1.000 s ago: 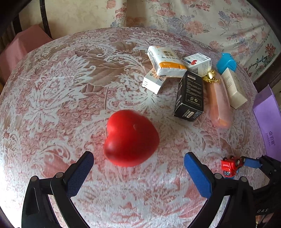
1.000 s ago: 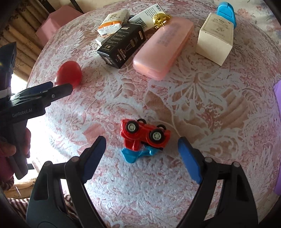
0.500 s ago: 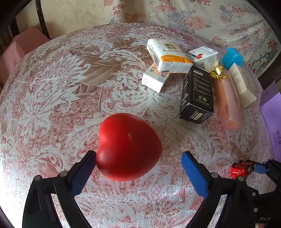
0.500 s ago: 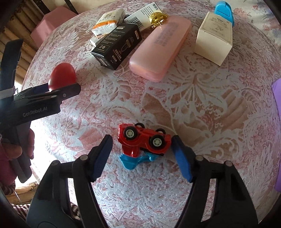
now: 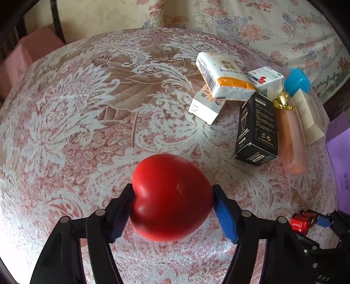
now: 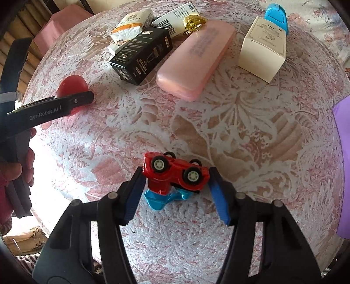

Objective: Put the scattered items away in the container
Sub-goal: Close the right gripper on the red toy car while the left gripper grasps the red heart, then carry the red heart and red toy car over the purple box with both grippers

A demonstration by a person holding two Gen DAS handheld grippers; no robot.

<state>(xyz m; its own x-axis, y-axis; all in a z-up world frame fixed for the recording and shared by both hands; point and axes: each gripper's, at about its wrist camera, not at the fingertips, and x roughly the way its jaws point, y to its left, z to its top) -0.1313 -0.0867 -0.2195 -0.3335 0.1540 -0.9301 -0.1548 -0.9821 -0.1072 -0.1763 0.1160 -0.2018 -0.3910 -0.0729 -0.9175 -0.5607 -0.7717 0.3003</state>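
My left gripper (image 5: 172,201) is shut on a red heart-shaped toy (image 5: 170,196), both blue pads pressing its sides on the lace tablecloth. The heart also shows in the right wrist view (image 6: 72,86), behind the left gripper's finger. My right gripper (image 6: 175,177) is shut on a red toy car (image 6: 175,172) lying on its side, wheels facing me, with a blue piece (image 6: 161,197) under it. The car also shows at the right edge of the left wrist view (image 5: 303,220). A purple container (image 5: 341,166) stands at the right edge.
Farther back lie a black box (image 6: 142,56), a pink case (image 6: 196,59), a cream box (image 6: 262,50) with a blue cap (image 6: 275,15), a gold trinket (image 6: 192,21), a tissue pack (image 5: 223,78) and small white boxes (image 5: 206,107). A floral sofa is behind the table.
Both grippers have moved forward and closed: the left onto the red heart, the right onto the red toy car. The other items have not moved.
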